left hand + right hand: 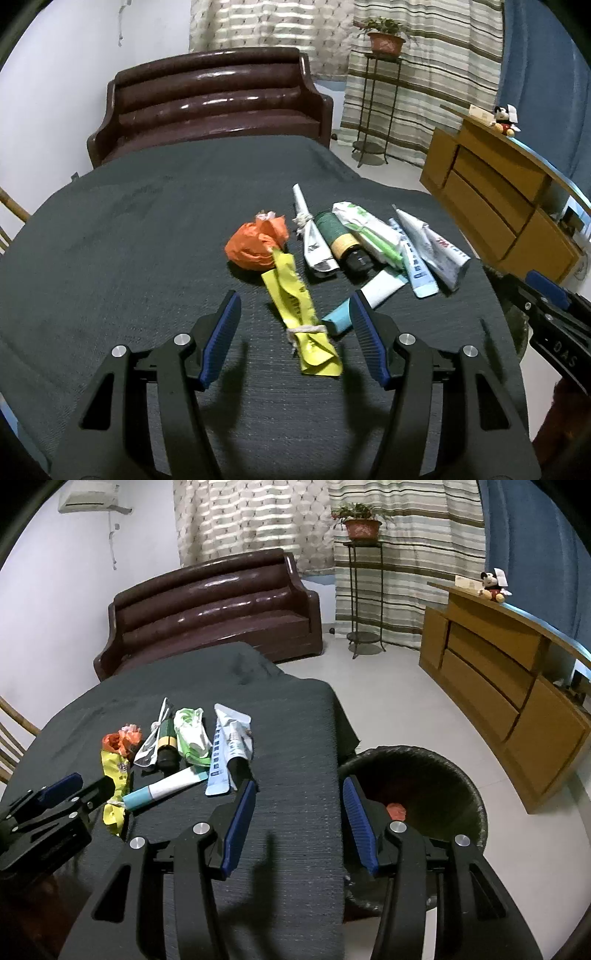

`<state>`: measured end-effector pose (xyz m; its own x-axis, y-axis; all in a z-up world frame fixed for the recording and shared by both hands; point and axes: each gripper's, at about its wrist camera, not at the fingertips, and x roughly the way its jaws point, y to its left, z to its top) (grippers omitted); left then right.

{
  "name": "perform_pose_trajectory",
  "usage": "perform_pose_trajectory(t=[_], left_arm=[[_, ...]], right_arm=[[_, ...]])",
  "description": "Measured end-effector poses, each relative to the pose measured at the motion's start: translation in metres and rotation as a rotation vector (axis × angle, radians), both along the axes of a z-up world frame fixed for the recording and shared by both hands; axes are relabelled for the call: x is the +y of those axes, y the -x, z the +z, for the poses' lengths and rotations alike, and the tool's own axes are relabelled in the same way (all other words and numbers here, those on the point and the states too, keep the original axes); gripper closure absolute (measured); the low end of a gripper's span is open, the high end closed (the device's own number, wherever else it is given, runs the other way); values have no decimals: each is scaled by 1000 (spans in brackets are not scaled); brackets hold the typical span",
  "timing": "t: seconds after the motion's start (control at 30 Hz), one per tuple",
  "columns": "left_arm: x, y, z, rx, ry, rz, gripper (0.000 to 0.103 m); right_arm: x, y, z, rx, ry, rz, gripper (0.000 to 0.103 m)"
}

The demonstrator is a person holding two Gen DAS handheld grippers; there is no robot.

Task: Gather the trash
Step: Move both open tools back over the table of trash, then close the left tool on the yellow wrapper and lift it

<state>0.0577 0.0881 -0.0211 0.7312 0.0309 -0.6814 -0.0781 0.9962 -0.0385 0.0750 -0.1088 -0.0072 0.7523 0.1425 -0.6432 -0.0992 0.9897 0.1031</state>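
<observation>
Trash lies on a table under a dark grey cloth (129, 229). A yellow wrapper tied with string (301, 314) lies between the open jaws of my left gripper (293, 301), which is just above the cloth. Behind it are a crumpled orange bag (256, 242), a white-blue tube (364, 295), a dark green bottle (341, 242) and several white wrappers (428, 243). My right gripper (299, 788) is open and empty over the table's right edge, beside a dark trash bin (443, 775) that holds an orange scrap (397, 810). The left gripper also shows in the right wrist view (79, 788).
A brown leather sofa (218, 99) stands behind the table. A wooden cabinet (509, 686) with a Mickey toy (493, 585) is at the right. A plant stand (362, 590) stands by the striped curtain. A wooden chair (11, 734) shows at the left edge.
</observation>
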Motion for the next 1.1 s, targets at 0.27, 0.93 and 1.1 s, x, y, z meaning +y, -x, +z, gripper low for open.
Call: perform_pose_trajectory(t=[0.27, 0.93, 1.1], left_arm=[[10, -15, -7, 51, 15, 4, 44], [18, -16, -22, 109, 99, -128, 82], [13, -15, -22, 115, 110, -151, 82]], right_arm=[[11, -5, -1, 9, 3, 16, 54], [23, -7, -2, 24, 19, 42, 54], [28, -6, -2, 25, 22, 47, 54]])
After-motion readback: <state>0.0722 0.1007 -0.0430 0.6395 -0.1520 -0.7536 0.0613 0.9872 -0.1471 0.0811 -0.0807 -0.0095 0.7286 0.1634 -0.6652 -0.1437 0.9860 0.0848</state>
